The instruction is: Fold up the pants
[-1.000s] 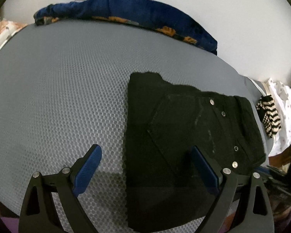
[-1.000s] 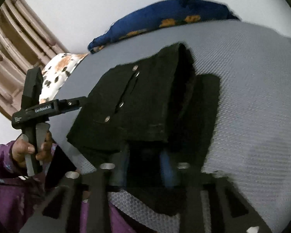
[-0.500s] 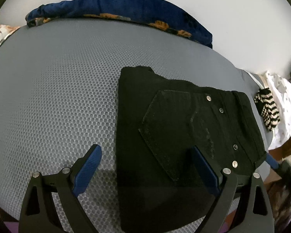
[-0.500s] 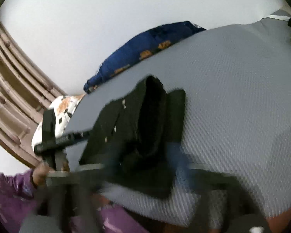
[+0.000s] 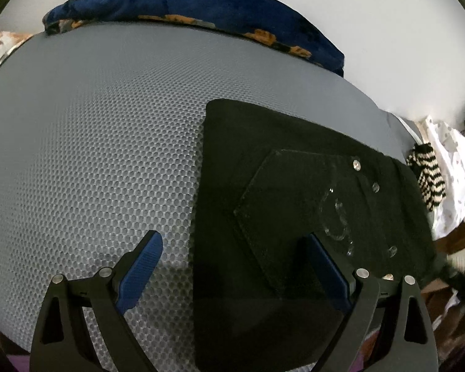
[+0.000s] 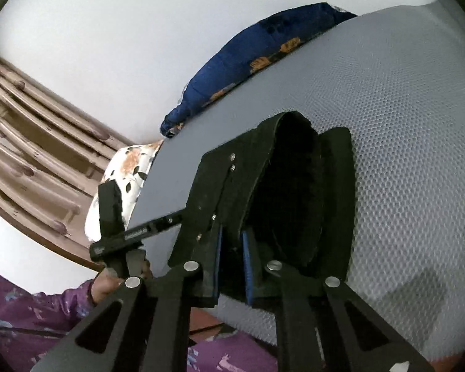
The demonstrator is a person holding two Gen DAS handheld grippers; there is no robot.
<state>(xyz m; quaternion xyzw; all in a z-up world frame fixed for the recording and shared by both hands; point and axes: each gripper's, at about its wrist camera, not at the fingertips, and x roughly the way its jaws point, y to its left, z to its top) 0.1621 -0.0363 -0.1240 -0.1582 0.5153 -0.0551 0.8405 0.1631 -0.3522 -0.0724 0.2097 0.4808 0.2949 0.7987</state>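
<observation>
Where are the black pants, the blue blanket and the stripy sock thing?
black pants (image 5: 294, 217): left wrist view, on the flat back pocket.
blue blanket (image 5: 201, 6): left wrist view, on the middle of its bunched top.
stripy sock thing (image 5: 426, 175): left wrist view, on its black and cream stripes.

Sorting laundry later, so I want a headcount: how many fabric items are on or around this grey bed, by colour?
Black: 1, folded pants
Navy with orange print: 1, blanket
Black-and-cream striped: 1, knit item
White with orange and dark spots: 1, pillow
White: 1, cloth
Total: 5
</observation>
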